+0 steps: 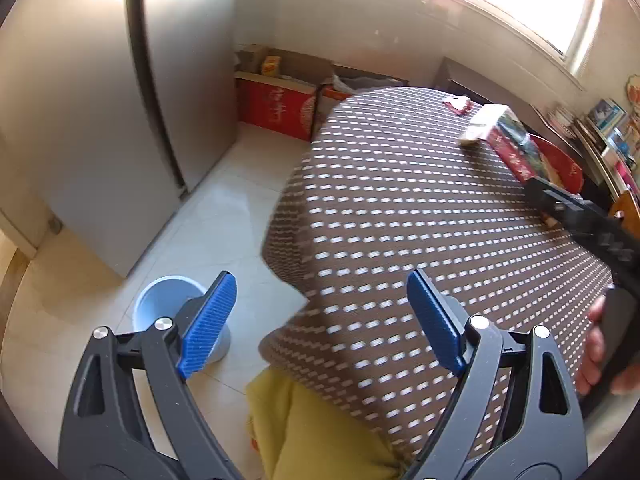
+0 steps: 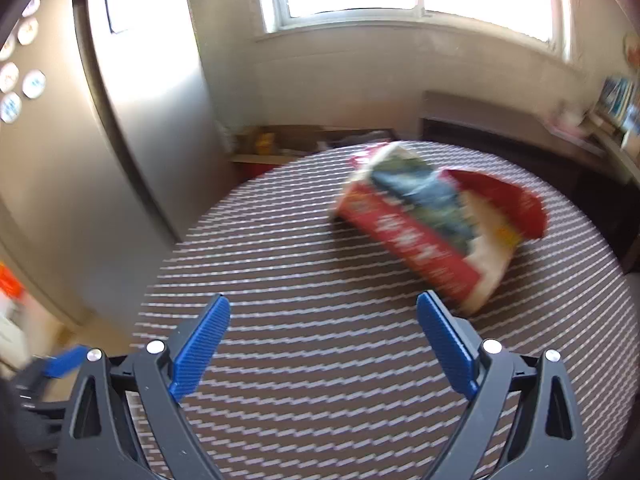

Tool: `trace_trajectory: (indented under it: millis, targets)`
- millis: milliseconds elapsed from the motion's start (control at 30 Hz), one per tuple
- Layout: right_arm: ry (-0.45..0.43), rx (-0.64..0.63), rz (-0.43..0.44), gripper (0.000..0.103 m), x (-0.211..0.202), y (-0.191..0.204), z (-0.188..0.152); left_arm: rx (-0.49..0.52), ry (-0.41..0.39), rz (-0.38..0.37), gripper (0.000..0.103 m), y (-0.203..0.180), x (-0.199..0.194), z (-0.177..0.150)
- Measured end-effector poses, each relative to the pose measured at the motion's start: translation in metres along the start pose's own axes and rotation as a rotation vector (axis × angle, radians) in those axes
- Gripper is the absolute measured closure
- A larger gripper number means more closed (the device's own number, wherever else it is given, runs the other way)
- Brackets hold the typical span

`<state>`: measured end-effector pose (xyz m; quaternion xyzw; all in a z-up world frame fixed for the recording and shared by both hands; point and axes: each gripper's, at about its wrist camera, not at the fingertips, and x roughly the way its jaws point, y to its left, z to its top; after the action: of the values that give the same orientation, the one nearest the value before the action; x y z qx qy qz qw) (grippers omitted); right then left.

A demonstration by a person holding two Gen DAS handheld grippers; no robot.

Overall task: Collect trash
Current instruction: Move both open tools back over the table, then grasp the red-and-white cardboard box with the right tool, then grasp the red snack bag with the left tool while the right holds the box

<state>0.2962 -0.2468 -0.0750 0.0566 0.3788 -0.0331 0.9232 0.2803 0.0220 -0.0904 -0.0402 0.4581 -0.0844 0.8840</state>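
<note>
My left gripper (image 1: pixel 320 320) has its jaws spread wide with nothing between them, hovering over the near left edge of the worktop (image 1: pixel 400 208), which wears a brown cloth with pale dashes. Below, on the tiled floor to the left, stands a light blue bin (image 1: pixel 160 300). My right gripper (image 2: pixel 324 340) also has its jaws spread and empty, above the near part of the same worktop. Ahead and to the right of it lies the trash: a red and white package (image 2: pixel 420 232), blurred, resting on the cloth. A small red wrapper (image 1: pixel 458 103) lies at the far edge.
</note>
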Motion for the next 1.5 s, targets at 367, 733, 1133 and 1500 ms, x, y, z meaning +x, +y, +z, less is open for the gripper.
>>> trace_trajectory:
  millis: [367,733,1133,1500]
  targets:
    - [0.052,-0.145,-0.251,0.01,0.061,-0.016,0.016,-0.074,0.012,0.047,0.017,-0.029,0.035,0.038]
    - [0.058,-0.275,-0.426,0.046,0.11,-0.013,0.035,-0.131,0.008,0.087,0.017,-0.039,0.069,0.061]
    - [-0.095,-0.135,-0.25,0.089,0.026,-0.056,0.044,-0.102,0.019,0.07,0.017,-0.074,0.082,0.076]
    - [-0.173,0.069,-0.073,0.091,-0.052,-0.129,0.048,0.008,0.011,-0.02,0.017,-0.153,0.068,0.081]
